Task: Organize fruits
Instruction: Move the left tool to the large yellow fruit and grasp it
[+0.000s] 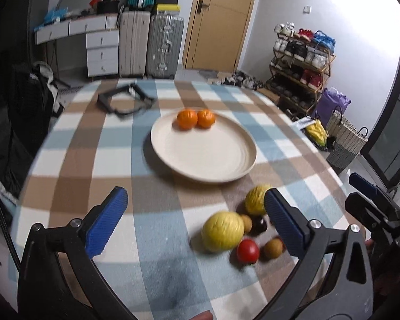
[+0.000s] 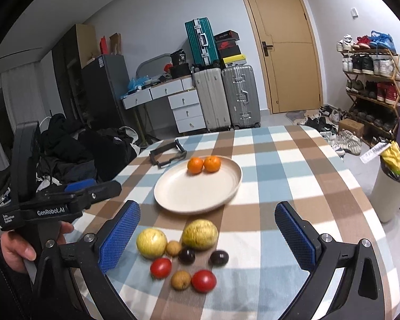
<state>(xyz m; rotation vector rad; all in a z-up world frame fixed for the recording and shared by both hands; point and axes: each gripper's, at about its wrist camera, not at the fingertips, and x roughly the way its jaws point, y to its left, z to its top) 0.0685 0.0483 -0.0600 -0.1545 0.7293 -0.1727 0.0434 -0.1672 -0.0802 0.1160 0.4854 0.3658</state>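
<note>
A cream plate (image 2: pixel 197 194) on the checked tablecloth holds two oranges (image 2: pixel 204 164) at its far rim; it also shows in the left wrist view (image 1: pixel 202 154). Near the front edge lie two yellow fruits (image 2: pixel 151 243), (image 2: pixel 200 234), two red tomatoes (image 2: pixel 160 267), (image 2: pixel 203 280), two small brown fruits (image 2: pixel 180 280) and two dark ones (image 2: pixel 186 256). My right gripper (image 2: pixel 208 237) is open and empty above this cluster. My left gripper (image 1: pixel 196 220) is open and empty, left of the cluster; its right finger (image 1: pixel 282 218) hides part of one yellow fruit (image 1: pixel 256 200).
A black square frame (image 2: pixel 168 154) lies at the table's far left. Suitcases (image 2: pixel 226 98), drawers and a door stand behind. A shoe rack (image 2: pixel 373 85) and a bin with yellow contents (image 2: pixel 392 184) stand to the right. Dark clothes pile at the left.
</note>
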